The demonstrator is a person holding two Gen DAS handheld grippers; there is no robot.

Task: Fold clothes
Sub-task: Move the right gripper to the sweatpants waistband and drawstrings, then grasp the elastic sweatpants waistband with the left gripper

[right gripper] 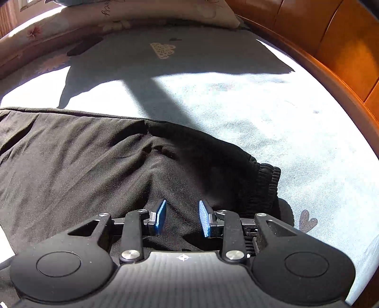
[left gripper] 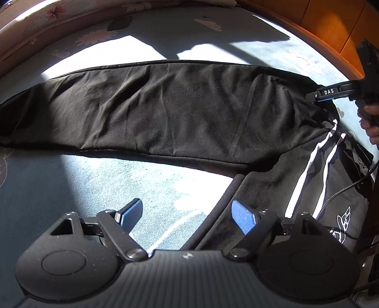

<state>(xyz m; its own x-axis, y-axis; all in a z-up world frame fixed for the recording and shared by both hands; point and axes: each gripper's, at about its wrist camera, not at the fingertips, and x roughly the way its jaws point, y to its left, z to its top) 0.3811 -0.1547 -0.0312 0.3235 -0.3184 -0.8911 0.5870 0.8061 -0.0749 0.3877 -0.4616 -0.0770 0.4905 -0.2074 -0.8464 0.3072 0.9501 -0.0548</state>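
Black trousers (left gripper: 165,113) lie flat on the bed, one leg stretched across the left wrist view. The other leg (left gripper: 260,194), with white stripes (left gripper: 305,170) and a white logo, runs toward the lower right. My left gripper (left gripper: 187,208) hangs open and wide over the sheet; its right pad is above that leg's edge and nothing sits between the pads. My right gripper (right gripper: 182,206) is open over the black cloth (right gripper: 83,165) just short of the elastic waistband (right gripper: 267,187), with no fabric pinched. The right gripper (left gripper: 315,96), held by a hand, also shows by the waistband.
The light blue sheet (left gripper: 118,180) is sunlit with hard shadows. A floral pillow (right gripper: 142,11) and quilt lie at the far edge. A wooden bed frame (right gripper: 331,47) curves along the right. A thin black cable (left gripper: 343,187) crosses the trousers at the right.
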